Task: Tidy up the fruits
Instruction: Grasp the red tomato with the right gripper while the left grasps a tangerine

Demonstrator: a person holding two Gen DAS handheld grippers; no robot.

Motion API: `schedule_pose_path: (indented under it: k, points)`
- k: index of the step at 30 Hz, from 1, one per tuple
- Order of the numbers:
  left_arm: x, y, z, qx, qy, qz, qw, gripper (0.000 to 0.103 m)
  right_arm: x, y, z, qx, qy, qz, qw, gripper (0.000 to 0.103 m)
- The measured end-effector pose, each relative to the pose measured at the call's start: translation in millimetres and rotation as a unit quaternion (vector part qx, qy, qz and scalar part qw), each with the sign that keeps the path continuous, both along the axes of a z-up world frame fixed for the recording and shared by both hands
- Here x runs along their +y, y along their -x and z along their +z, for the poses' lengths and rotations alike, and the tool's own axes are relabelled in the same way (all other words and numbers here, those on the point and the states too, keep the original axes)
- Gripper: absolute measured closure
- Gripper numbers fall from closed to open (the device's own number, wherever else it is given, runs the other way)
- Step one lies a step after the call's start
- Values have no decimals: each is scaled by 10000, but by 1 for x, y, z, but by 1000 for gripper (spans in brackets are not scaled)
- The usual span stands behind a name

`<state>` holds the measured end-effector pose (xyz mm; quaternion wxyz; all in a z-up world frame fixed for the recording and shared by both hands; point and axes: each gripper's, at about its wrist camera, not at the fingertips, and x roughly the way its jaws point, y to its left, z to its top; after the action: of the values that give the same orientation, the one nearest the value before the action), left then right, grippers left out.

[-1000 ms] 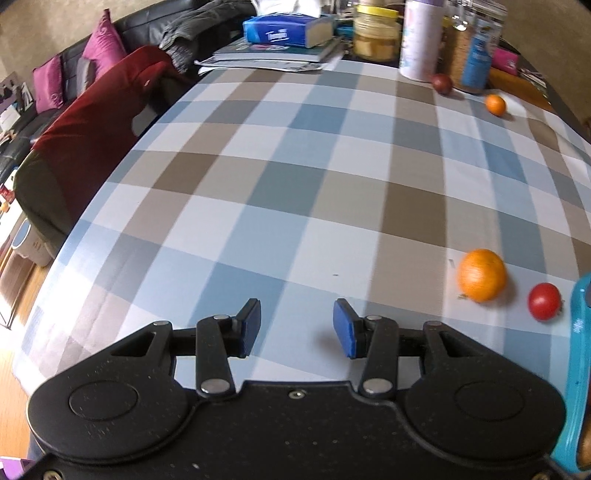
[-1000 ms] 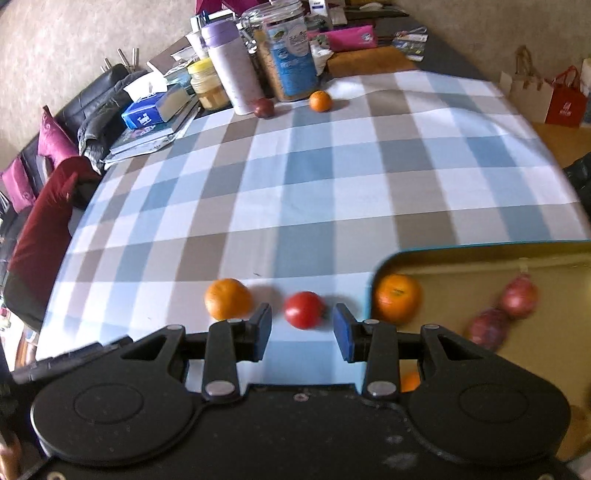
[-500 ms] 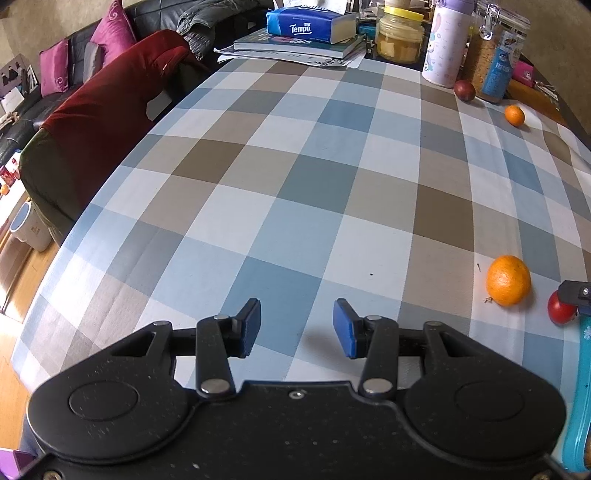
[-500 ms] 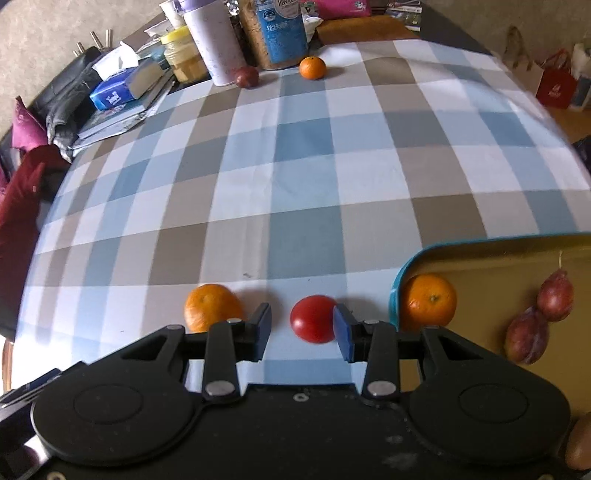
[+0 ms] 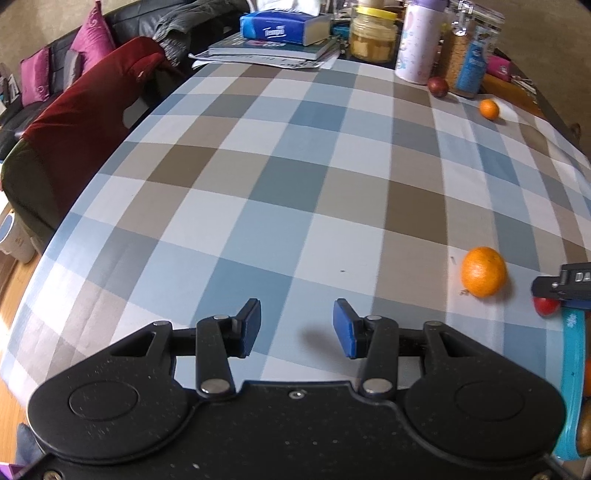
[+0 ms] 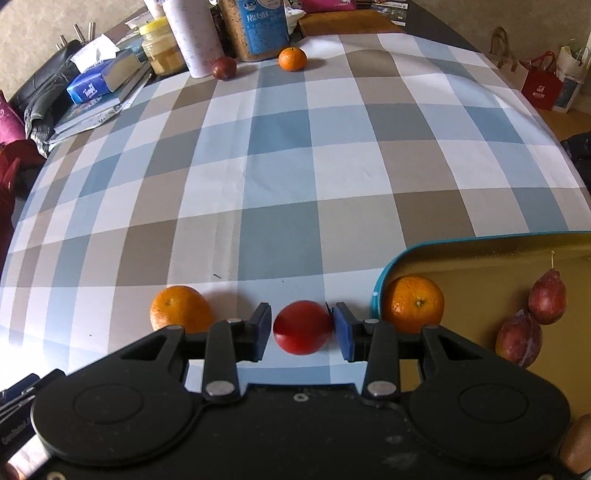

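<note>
1. Your right gripper (image 6: 302, 328) points steeply down at the table edge nearest you, straddling the red tomato (image 6: 303, 326). Its blue pads sit either side of the tomato w/ a sliver of gap on the left and the right pad just about at the skin; jaws apart, not clamped.
2. The tomato rests on the checked tablecloth (image 6: 280, 166), between a big orange (image 6: 180, 308) just to its left and the teal-rimmed tray (image 6: 380, 280) to its right.
3. Inside the tray: another orange (image 6: 413, 302) against the near-left wall, and two dark red plums (image 6: 532, 321) further right, touching each other. A brownish fruit shows at the bottom right corner; can't tell what kind.
4. Your left gripper (image 5: 296, 328) also tilts steeply down, over bare cloth well left of the fruit. Jaws apart, nothing between the pads.
5. From the left cam, the big orange (image 5: 483, 272) sits to the right, and the tomato (image 5: 546, 306) peeks out below the tip of your right gripper (image 5: 565, 286) at the frame edge.
6. Far side of the table: a small orange (image 6: 292, 59) and a dark plum (image 6: 224, 68) lie near a white-lilac bottle (image 6: 194, 33) and a blue-label jar (image 6: 258, 26). A tissue pack (image 6: 103, 81) sits on books at far left.
</note>
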<state>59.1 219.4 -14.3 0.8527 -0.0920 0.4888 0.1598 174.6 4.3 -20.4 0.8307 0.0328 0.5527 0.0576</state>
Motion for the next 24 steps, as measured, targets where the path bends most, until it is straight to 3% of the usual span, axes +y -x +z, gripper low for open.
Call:
schedule_pose_path:
  k: [7,14,24]
  points:
    - [-15,-5,4,-120,-40,-306,9995,50,-2,-1,-4,45,54,67,10000,66]
    - [-41,-20,7,-147,-53,-842,9963,50,-8,-6,-4,189,-339,89,9992,66]
    - [-77,-53,8,-204,79,-1476,9888,50,-17,-15,10,-41,-496,86,9987,66]
